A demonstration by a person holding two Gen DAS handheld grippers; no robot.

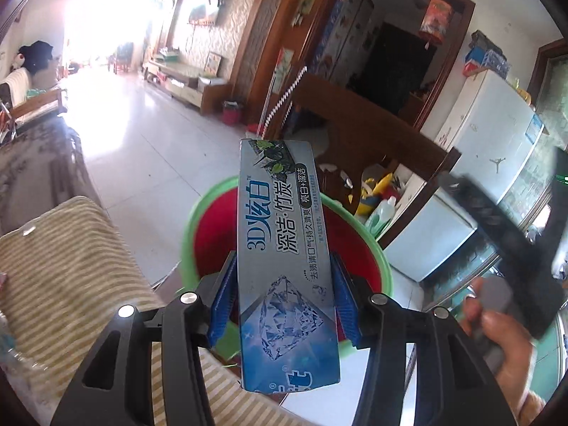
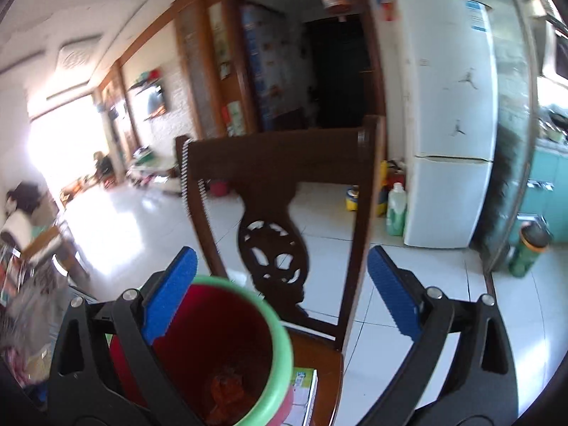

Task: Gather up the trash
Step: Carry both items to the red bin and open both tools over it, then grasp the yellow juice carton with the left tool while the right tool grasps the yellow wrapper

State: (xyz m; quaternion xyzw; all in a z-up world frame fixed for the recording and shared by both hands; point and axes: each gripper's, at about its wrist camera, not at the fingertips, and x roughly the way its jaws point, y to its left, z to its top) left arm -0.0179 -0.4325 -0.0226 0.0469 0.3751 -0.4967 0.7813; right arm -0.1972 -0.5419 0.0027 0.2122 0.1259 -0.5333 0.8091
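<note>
Already the left gripper (image 1: 284, 294) clamps a toothpaste box (image 1: 284, 248) at frame centre over the red bin (image 1: 209, 234), undropped; the right gripper (image 2: 280, 294) gapes empty, lower centre.

The chair (image 2: 284, 163) serves as landmark: dark carved wood, standing on the white tiled floor (image 2: 408, 284). On its seat stands a red bin (image 2: 227, 348) with a green rim; orange scraps lie at its bottom. Just beside the bin, also on the seat, lies a green and white booklet (image 2: 301, 390). On the floor behind the chair, toward the white refrigerator (image 2: 451, 135), stand a green bottle (image 2: 396, 211) and yellow containers (image 2: 353, 198). Farther behind the chair, on its other side, a small red bucket (image 2: 219, 188) stands on the floor.
</note>
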